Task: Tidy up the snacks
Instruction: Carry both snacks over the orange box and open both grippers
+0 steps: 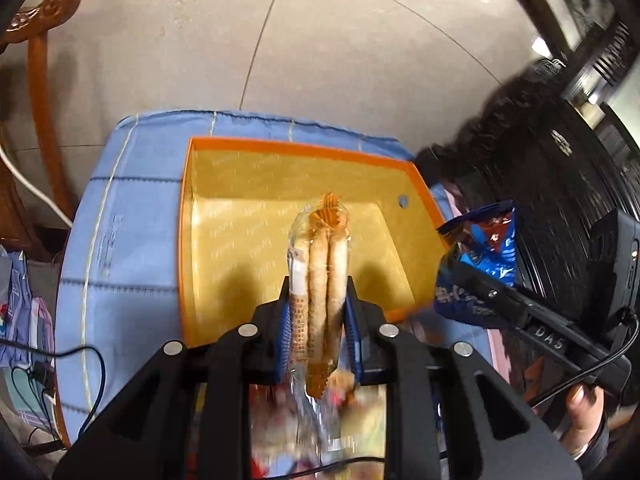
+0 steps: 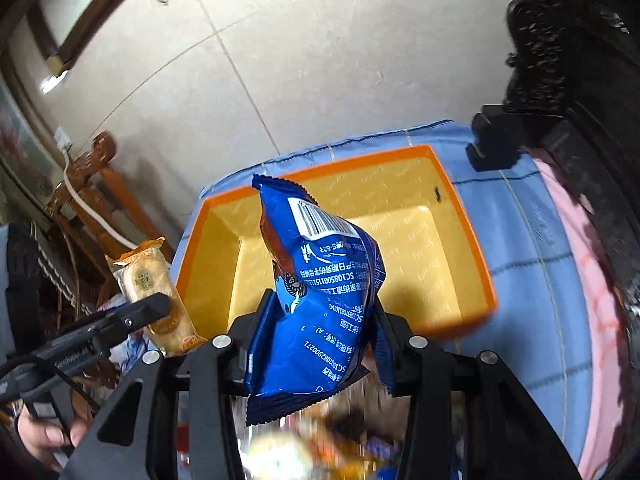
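Observation:
My left gripper is shut on a clear pack of round biscuits and holds it above the orange box with a yellow inside. The pack also shows in the right wrist view at the left. My right gripper is shut on a blue snack bag with a barcode, held over the near edge of the same box. The blue bag shows at the right of the left wrist view. More snacks lie blurred below both grippers.
The box sits on a blue quilted cloth over a small table. A carved wooden chair stands to the left. Dark carved furniture and a pink cloth are to the right. Tiled floor lies beyond.

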`<state>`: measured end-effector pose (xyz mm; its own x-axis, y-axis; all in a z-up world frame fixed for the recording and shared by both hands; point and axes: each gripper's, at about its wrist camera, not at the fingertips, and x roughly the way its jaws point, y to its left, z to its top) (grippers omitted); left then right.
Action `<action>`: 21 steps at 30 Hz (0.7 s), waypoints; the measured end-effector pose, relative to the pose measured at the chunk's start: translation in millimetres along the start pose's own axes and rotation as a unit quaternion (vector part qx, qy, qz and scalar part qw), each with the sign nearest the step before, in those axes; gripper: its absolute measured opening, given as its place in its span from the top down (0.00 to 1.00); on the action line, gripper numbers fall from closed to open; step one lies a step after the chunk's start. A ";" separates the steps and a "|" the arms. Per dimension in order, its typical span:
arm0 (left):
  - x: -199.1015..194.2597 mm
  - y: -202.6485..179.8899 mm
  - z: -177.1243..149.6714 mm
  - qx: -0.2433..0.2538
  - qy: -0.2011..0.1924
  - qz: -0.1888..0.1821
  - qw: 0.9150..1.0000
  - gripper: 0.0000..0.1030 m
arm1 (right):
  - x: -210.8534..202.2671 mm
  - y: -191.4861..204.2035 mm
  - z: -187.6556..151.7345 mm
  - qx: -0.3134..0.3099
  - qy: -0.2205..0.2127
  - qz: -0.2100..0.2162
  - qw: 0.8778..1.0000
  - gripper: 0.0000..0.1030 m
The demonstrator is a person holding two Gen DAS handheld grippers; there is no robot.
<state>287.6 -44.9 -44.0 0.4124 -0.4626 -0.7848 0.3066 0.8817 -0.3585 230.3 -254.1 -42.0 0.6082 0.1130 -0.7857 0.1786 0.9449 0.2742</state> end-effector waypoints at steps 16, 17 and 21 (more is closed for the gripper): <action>26.7 41.3 -14.3 -0.069 0.027 0.086 0.994 0.04 | 13.2 -39.2 -42.9 -0.016 0.042 -0.031 0.999 0.09; 21.7 45.0 -25.3 -0.067 0.032 0.088 0.993 0.04 | 6.9 -41.5 -54.4 -0.018 0.045 -0.028 0.998 0.08; 9.0 54.1 -63.4 -0.063 0.057 0.099 0.991 0.04 | -19.0 -46.8 -96.6 -0.006 0.045 -0.021 0.999 0.08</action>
<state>253.5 4.6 -102.5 0.3514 -0.2715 -0.8960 0.1158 0.9623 -0.2462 135.7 -270.8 -93.5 0.5290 0.0995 -0.8427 0.1934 0.9528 0.2339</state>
